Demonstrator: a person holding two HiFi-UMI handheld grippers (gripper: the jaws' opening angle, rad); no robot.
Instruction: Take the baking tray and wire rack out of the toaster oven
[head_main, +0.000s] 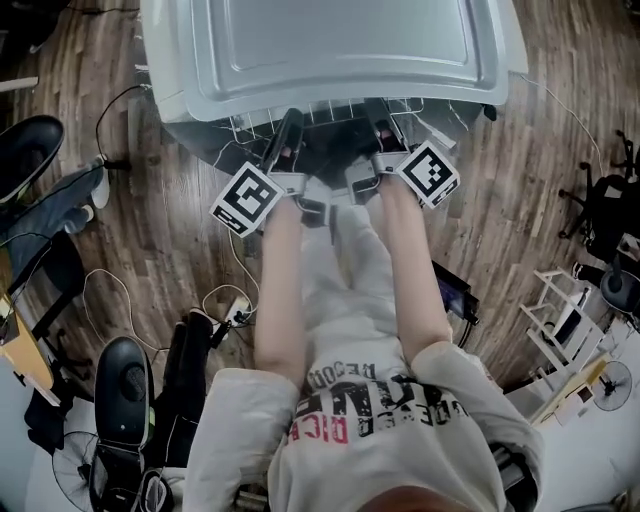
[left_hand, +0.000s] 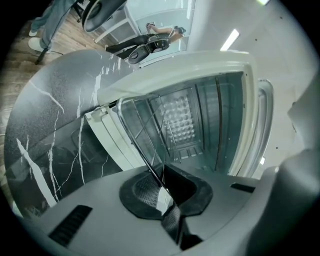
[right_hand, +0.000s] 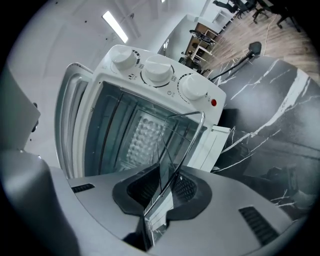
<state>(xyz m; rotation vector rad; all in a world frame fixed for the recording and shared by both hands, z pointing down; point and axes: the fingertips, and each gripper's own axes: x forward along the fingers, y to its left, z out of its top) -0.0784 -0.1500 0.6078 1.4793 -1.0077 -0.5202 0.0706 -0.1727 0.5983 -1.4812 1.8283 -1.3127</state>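
Observation:
The white toaster oven stands on a dark marbled table with its door swung open. A chrome wire rack sticks out of its mouth, with the dark baking tray just beneath it. My left gripper is shut on the rack's front edge near its left end; the thin dark edge runs straight between its pads. My right gripper is shut near the right end. There a flat shiny tray edge and the rack's chrome rim pass between the jaws.
The oven's three knobs sit beside the cavity. The marbled table top spreads around the oven. Wood floor, cables, office chairs and a white shelf rack surround the person's standing spot.

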